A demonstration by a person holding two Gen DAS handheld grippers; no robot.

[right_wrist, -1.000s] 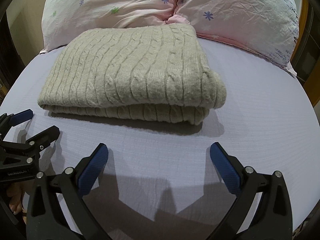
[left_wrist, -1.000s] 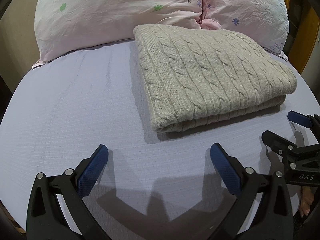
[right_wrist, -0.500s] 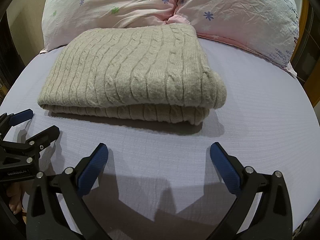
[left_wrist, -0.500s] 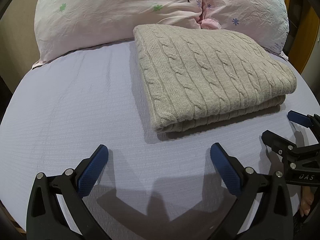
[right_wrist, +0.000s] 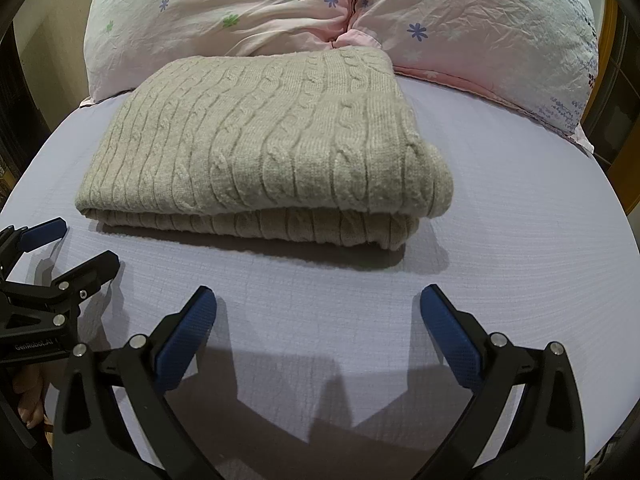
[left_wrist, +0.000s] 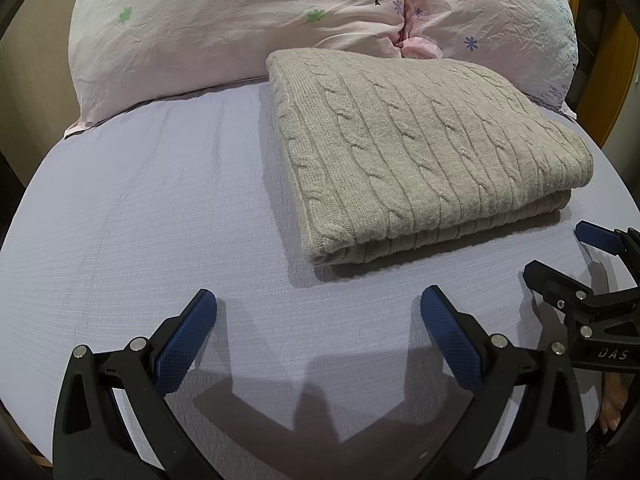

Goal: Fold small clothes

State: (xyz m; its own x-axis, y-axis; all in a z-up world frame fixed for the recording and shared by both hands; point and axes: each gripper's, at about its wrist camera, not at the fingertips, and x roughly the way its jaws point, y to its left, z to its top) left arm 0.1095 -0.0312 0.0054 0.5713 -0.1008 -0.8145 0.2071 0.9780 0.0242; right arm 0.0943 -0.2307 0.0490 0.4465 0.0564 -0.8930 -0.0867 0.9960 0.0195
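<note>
A beige cable-knit sweater [left_wrist: 404, 148] lies folded into a thick rectangle on the lavender bed sheet [left_wrist: 152, 208]. It also shows in the right wrist view [right_wrist: 264, 140]. My left gripper [left_wrist: 318, 312] is open and empty, hovering over bare sheet in front of the sweater's near left corner. My right gripper [right_wrist: 318, 312] is open and empty, over the sheet in front of the sweater's near right corner. Each gripper shows at the edge of the other's view: the right gripper [left_wrist: 568, 256] and the left gripper [right_wrist: 76, 244], both with their jaws apart.
Two pink flowered pillows [left_wrist: 248, 16] [right_wrist: 480, 24] lie against the headboard just behind the sweater. The sheet [right_wrist: 520, 240] spreads on both sides of the sweater. A wooden bed frame [left_wrist: 616, 80] rises at the right edge. Toes [left_wrist: 612, 408] show below the bed's near edge.
</note>
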